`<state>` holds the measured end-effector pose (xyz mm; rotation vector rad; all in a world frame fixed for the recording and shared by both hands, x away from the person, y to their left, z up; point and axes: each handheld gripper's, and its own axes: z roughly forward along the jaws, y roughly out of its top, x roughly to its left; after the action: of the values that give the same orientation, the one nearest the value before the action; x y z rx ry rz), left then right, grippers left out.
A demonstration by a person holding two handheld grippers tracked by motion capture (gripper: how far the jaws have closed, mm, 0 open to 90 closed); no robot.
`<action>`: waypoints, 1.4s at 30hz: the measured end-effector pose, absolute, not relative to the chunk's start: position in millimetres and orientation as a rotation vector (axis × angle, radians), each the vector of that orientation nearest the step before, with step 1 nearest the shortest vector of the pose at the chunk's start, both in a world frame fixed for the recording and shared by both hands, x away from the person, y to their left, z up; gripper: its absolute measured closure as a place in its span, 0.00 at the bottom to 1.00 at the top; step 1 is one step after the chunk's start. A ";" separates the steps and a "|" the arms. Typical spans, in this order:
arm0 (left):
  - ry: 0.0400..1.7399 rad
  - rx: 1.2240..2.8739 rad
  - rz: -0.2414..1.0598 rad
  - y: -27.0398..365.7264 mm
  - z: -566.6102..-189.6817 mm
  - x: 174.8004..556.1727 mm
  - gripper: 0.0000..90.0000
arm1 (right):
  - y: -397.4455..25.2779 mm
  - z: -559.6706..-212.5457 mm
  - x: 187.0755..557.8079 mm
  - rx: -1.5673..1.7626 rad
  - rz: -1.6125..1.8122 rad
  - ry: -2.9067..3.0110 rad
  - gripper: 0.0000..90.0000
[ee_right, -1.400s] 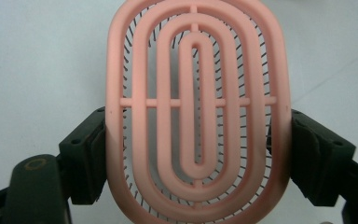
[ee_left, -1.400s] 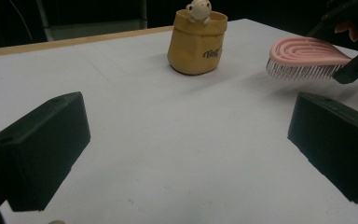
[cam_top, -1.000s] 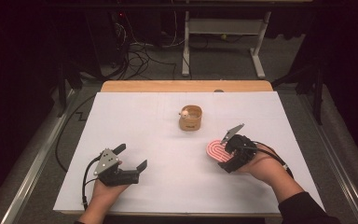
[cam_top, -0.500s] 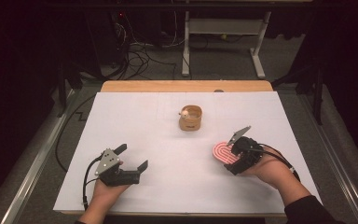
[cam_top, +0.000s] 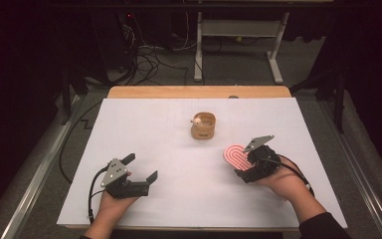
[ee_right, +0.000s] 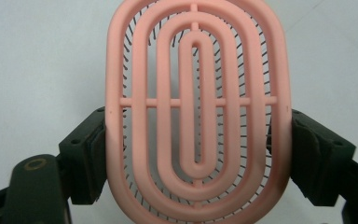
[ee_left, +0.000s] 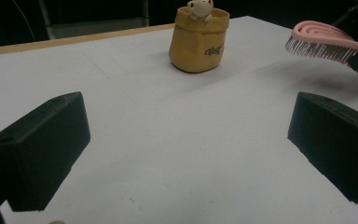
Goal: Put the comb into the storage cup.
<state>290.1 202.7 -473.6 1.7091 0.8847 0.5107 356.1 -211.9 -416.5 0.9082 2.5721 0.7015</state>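
My right gripper [cam_top: 242, 161] is shut on a pink oval hairbrush [cam_top: 235, 155], clamped by its two long sides just above the white table cover at the right. In the right gripper view the brush [ee_right: 196, 93] has its ribbed back toward the camera and its bristles toward the table, with the gripper [ee_right: 196, 154] pressing both edges. A yellow pouch-shaped cup [cam_top: 203, 125] with a small bear figure at its rim stands upright mid-table, beyond both hands. My left gripper [cam_top: 140, 168] rests open at the front left, with nothing between the jaws. The left gripper [ee_left: 189, 144] view shows the cup [ee_left: 198, 39] ahead and the brush [ee_left: 324, 42] at upper right.
A white sheet [cam_top: 144, 129] covers the table, with a wooden strip [cam_top: 199, 92] at the far edge. Beyond it are a grey desk frame [cam_top: 238, 50] and cables [cam_top: 149, 59] on the floor. Metal rails [cam_top: 35, 174] run along both sides.
My right gripper has drifted slightly to the right with the brush still clamped. The left gripper and the cup have stayed where they were.
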 end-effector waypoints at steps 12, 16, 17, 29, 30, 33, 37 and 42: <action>0.884 1.709 0.507 202.7 -473.6 290.1 0.00 | -212.4 -407.5 349.8 0.944 0.932 2.380 0.22; 0.882 1.710 0.503 202.4 -473.8 290.2 0.00 | -212.1 -405.8 347.0 0.955 1.000 2.332 0.22; 0.882 1.710 0.502 202.3 -473.8 290.3 0.00 | -211.8 -405.7 346.2 0.953 1.012 2.312 0.22; 0.881 1.725 0.483 200.7 -474.0 290.7 0.00 | -217.2 -403.8 334.7 0.966 1.213 2.115 0.22; 0.884 1.727 0.485 200.5 -474.3 290.9 0.00 | -217.6 -403.5 333.7 0.965 1.229 2.098 0.22; 0.892 1.733 0.490 200.7 -474.6 291.5 0.00 | -216.0 -402.9 330.4 0.952 1.257 2.070 0.22; 0.891 1.729 0.490 200.6 -474.6 291.5 0.00 | -209.8 -403.3 326.2 0.926 1.292 2.036 0.22; 0.892 1.732 0.490 200.1 -475.0 291.6 0.00 | -203.8 -405.4 322.4 0.917 1.335 1.983 0.22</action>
<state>291.6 200.1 -475.0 1.7318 0.8916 0.4903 322.4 -203.8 -405.4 0.9167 1.9831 1.3350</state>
